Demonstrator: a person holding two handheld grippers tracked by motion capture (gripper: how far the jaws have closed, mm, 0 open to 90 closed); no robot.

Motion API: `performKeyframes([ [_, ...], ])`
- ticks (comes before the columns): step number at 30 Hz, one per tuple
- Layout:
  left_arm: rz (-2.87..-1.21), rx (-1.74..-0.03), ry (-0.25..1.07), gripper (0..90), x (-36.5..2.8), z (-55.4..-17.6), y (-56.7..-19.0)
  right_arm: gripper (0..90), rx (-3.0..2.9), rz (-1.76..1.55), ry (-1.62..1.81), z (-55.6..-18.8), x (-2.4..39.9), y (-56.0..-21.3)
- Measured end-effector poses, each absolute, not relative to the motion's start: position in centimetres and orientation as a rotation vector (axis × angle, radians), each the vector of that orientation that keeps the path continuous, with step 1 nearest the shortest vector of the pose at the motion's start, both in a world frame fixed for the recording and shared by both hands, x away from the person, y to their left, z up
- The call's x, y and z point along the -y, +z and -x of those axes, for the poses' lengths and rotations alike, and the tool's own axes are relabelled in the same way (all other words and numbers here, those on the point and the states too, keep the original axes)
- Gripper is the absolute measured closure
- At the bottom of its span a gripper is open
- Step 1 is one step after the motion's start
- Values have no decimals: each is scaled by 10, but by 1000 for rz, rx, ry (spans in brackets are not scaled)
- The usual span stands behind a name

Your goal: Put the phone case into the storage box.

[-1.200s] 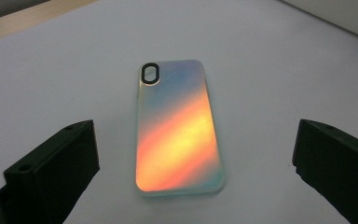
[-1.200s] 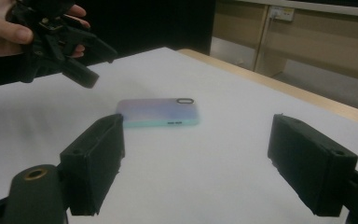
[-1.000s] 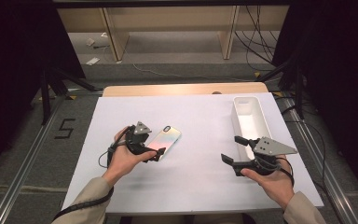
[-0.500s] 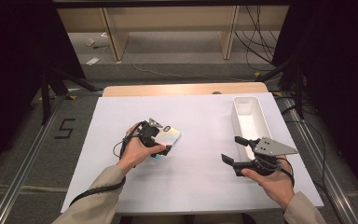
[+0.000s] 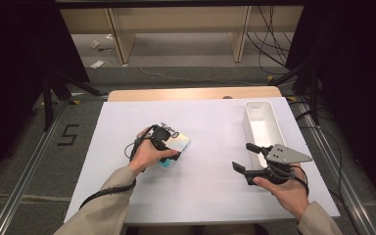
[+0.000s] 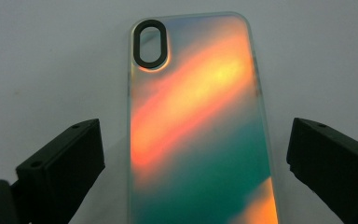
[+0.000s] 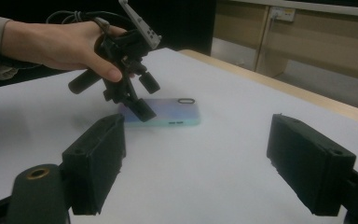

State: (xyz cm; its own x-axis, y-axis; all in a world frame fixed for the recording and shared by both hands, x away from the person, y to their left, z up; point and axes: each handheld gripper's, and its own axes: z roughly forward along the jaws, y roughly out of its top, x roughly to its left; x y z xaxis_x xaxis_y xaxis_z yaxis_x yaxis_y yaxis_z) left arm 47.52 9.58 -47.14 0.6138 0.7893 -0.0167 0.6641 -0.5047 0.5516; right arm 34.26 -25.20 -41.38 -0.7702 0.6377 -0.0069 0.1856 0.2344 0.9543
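Note:
An iridescent phone case [image 5: 177, 145] [image 6: 200, 130] [image 7: 170, 112] lies flat, back up, on the white table cover, left of centre. My left gripper [image 5: 169, 149] [image 6: 196, 140] is lowered over its near end, pointing down. Its black jaws stand open on either side of the case, with a gap at each long edge. In the right gripper view the left gripper [image 7: 147, 99] straddles the case's end, held by a hand. My right gripper [image 5: 242, 156] [image 7: 198, 140] hovers open and empty at the right front, jaws aimed toward the case.
A long white bin [image 5: 247, 120] stands at the right side of the cover, just beyond my right gripper. The white cover [image 5: 210, 122] ends at a wooden table edge [image 5: 191, 93] at the back. Cables trail from both grippers.
My left hand has moved right and down, bringing its gripper from beside the case to over it, jaws now straddling it. The right gripper and the case have stayed put.

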Motion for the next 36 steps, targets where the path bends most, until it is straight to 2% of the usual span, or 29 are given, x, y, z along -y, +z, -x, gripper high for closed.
performKeyframes([
  [36,-2467,-1170,212,23,-89,-494,-479,203,-2136,-754,1552,-343,251,-416],
])
